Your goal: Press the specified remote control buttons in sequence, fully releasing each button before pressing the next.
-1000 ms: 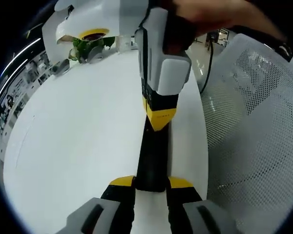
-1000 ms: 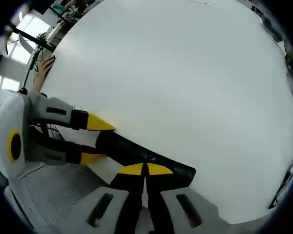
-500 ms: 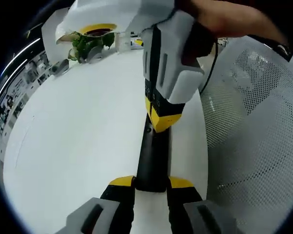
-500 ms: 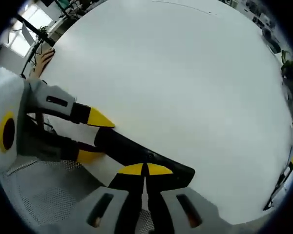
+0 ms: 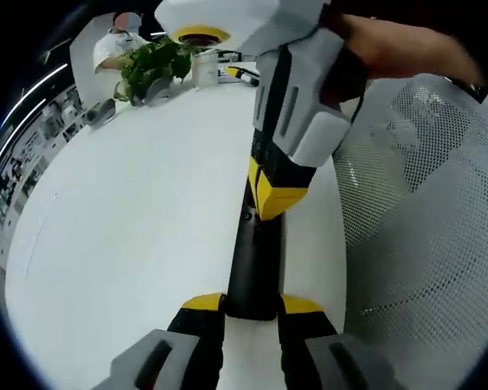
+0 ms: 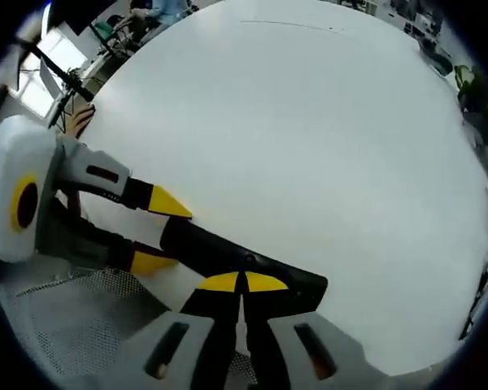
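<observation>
Item: black remote control, pinned at one end, being pressed at the other.

Left gripper view: the left hand-held gripper [image 5: 252,307] is clamping the near end of the remote control [image 5: 254,264], which is lying along the white counter [image 5: 130,236] near its edge; the right hand-held gripper [image 5: 275,195] is coming down tips-first onto the far end. Risk, as judged: an off-centre push is likely tipping or sliding the remote toward the edge. Right gripper view: the right hand-held gripper [image 6: 242,283], tips closed together and holding nothing, is touching the remote [image 6: 228,258]; the left hand-held gripper [image 6: 159,231] is straddling its other end. Risk: neighbouring buttons getting pressed, or incomplete release.
</observation>
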### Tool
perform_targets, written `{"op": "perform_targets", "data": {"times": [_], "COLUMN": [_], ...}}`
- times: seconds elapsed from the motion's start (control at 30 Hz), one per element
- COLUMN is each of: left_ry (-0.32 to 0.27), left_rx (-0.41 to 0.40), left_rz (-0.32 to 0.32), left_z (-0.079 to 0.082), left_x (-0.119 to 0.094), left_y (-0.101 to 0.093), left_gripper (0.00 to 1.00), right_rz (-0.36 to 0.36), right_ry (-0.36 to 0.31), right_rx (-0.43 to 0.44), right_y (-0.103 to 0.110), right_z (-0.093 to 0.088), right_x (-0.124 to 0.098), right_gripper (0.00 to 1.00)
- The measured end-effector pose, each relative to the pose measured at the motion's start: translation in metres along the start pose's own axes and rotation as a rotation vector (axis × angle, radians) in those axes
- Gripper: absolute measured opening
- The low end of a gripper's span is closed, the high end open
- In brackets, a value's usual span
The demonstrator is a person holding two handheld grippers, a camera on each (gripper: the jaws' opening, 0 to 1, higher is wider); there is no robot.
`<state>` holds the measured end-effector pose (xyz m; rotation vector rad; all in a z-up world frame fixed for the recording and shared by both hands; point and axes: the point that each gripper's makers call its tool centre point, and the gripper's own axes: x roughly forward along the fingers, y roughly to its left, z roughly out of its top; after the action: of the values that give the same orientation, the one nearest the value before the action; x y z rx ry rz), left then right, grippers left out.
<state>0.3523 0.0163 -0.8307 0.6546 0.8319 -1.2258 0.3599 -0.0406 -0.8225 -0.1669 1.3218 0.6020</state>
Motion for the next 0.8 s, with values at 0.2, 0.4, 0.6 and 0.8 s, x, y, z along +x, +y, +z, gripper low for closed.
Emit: {"op": "perform_targets", "data": {"times": [0.2, 0.4, 0.6, 0.8], "left_ry": [-0.001, -0.002, -0.001, -0.001], "left_rx": [-0.001, -0.002, -0.001, -0.002], "left_rz": [-0.001, -0.001, -0.001, -0.001], "left_z": [-0.0001, -0.0003, 0.0000, 0.0000], "left_x": [-0.0002, 0.0001, -0.0001, 0.0002], "left_y": [-0.0002, 0.0001, -0.0001, 0.0000], "left_gripper": [0.25, 0.25, 0.25, 0.25], "right_rz": [0.013, 0.029, -0.002, -0.011], "right_ry": [0.002, 0.006, -0.025, 0.000], "right_rx": [0.006, 0.016, -0.006, -0.006], "right_y": [0.0023, 0.0041, 0.0046, 0.0040], "right_z": [-0.0032, -0.0057, -0.0069, -0.0048], "right_x": [0.0005, 0.0005, 0.0011, 0.0025], "right_gripper": [0.00, 0.00, 0.00, 0.00]}}
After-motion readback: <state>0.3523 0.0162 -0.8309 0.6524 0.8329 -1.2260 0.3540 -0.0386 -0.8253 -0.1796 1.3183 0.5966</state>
